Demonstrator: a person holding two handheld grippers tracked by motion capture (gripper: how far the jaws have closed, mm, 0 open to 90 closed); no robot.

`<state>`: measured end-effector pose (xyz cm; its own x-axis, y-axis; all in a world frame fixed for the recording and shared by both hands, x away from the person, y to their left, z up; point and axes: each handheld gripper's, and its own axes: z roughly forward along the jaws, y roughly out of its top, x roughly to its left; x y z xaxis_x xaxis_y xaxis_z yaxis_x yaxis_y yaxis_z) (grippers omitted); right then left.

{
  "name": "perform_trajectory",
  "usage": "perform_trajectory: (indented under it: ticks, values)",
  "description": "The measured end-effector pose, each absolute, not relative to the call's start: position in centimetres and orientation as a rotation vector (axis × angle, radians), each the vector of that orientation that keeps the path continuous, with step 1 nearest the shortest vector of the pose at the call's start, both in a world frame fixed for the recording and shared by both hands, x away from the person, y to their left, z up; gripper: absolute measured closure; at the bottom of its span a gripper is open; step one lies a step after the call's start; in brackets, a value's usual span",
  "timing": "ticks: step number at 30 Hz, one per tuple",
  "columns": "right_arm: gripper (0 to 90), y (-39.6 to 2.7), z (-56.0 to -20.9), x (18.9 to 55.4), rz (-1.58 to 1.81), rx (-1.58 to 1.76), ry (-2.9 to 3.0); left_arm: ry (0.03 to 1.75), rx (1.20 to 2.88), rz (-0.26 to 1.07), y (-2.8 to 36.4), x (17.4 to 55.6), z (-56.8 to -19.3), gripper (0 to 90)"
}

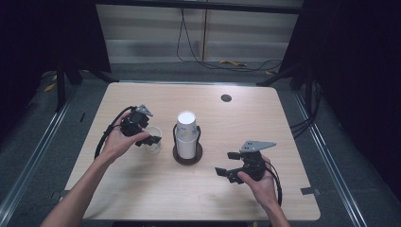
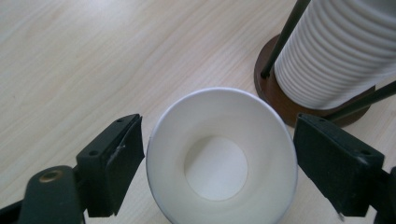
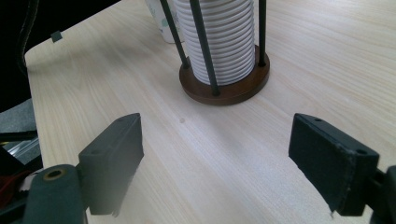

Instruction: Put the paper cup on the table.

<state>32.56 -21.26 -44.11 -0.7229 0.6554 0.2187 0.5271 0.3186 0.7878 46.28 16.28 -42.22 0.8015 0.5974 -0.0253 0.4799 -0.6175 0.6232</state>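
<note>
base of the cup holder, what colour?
Dark brown base, round and wood-like; clearest in the right gripper view.

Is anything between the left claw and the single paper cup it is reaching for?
Nothing visible. The left claw already straddles the paper cup, with a jaw on each side of the rim and narrow gaps showing, so the pads do not seem to press yet. The cup stack in its holder stands off to the side, not in the way.

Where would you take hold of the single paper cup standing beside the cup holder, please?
Grip the paper cup across its upper wall, just under the rim, coming from above. It stands upright and open, and the left gripper already has a jaw on either side, seemingly not pressing. Its thin round wall suggests a gentle squeeze.
</note>
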Motion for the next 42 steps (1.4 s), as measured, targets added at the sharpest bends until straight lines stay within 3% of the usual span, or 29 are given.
perform_trajectory:
  ticks: [18,42]
  values:
    - [17.6,-21.2,-44.1,32.6,1.368,1.099,2.433,0.779,2.175,0.283,17.7,45.4,-41.3,17.4]
    - [17.9,-20.8,-44.2,32.7,1.357,1.094,2.433,0.718,1.974,0.316,19.4,40.9,-41.4,17.5]
